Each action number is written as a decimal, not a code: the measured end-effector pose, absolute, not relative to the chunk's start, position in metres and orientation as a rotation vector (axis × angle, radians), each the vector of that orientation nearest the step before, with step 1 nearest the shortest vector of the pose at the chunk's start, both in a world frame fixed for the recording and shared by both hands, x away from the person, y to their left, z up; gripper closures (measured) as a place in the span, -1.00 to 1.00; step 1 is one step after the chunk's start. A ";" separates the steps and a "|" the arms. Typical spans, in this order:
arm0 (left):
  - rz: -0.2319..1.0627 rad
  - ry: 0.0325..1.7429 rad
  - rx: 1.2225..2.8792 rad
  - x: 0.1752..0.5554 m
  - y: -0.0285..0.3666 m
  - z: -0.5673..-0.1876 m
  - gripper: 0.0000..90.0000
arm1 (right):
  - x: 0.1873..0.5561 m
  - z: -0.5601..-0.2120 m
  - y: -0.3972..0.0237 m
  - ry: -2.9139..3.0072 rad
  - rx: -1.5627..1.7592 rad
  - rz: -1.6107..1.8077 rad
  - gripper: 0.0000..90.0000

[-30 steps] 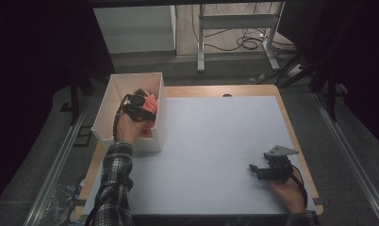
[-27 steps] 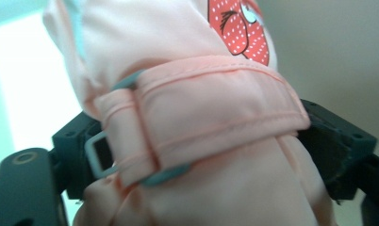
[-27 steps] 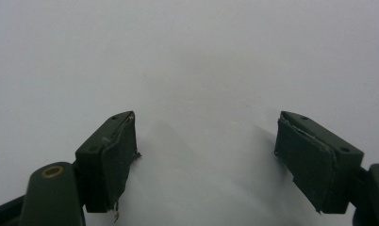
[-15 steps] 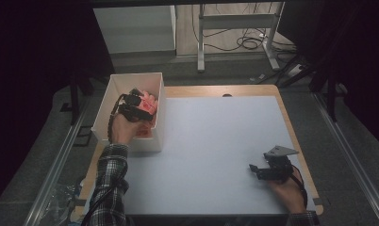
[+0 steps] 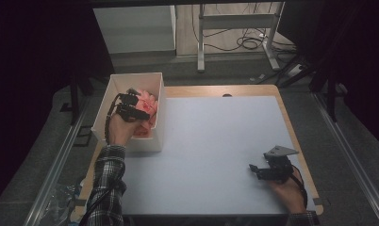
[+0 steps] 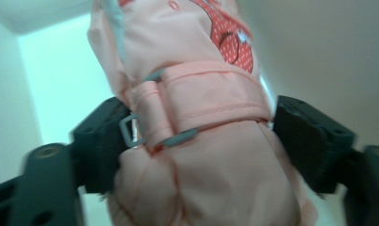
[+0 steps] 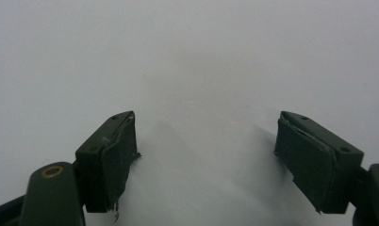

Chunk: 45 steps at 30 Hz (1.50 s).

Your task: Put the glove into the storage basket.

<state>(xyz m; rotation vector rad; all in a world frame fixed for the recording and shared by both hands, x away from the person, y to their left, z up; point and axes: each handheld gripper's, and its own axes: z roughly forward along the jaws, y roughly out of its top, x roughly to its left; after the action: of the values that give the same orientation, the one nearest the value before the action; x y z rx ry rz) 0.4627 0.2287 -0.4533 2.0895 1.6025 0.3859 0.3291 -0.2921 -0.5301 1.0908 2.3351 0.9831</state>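
One item: a pink padded mitten, of soft quilted cloth with a red dotted patch near its far end and a cloth strap across the wrist run through a grey buckle. Location: inside the white box at the left rear of the desk, with more pink cloth beneath it that cannot be told apart from above. Left tool: reaching into the box, its jaws have just been closing and now press on both flanks of the mitten at the strapped wrist. Right tool: resting low over the bare desk at the right front, jaws wide apart with nothing between them. Handling, as judged: light, limp and compressible; not fragile; the shell looks smooth and may slide under the pads, and the loose end will likely droop once lifted. Best hold: across the wrist band, where folded strap and padding give the jaws bulk to bite. Avoid pinching the buckle alone or a single layer of shell, which could pull free.
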 end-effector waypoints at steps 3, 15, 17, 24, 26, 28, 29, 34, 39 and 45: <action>0.396 1.595 2.064 0.465 0.229 -0.453 -0.26 | 0.329 -0.530 -0.292 2.335 1.091 0.983 -0.51; 0.426 1.564 2.032 0.456 0.238 -0.440 -0.36 | 0.329 -0.530 -0.292 2.335 1.091 0.983 -0.51; 0.439 1.555 2.031 0.452 0.241 -0.435 -0.36 | 0.329 -0.530 -0.292 2.335 1.091 0.983 -0.51; 0.463 1.552 2.028 0.444 0.246 -0.432 -0.33 | 0.329 -0.530 -0.292 2.335 1.091 0.983 -0.51; 0.471 1.548 2.023 0.442 0.247 -0.432 -0.36 | 0.329 -0.530 -0.292 2.335 1.091 0.983 -0.51; 0.476 1.542 2.014 0.440 0.248 -0.432 -0.40 | 0.329 -0.530 -0.292 2.335 1.091 0.983 -0.51; 0.476 1.538 2.011 0.438 0.248 -0.431 -0.43 | 0.329 -0.530 -0.292 2.335 1.091 0.983 -0.51; 0.485 1.521 1.996 0.432 0.249 -0.433 -0.61 | 0.329 -0.530 -0.292 2.335 1.091 0.982 -0.51; 0.490 1.517 1.973 0.424 0.250 -0.433 -0.77 | 0.329 -0.530 -0.292 2.335 1.091 0.983 -0.51; 0.508 1.485 1.980 0.414 0.248 -0.431 -0.88 | 0.329 -0.530 -0.292 2.335 1.091 0.982 -0.51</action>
<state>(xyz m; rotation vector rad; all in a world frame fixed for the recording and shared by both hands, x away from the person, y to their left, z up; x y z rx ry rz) 0.4137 0.2482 -0.4313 1.9803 1.4850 0.5079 0.3290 -0.2921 -0.5302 1.0906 2.3351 0.9825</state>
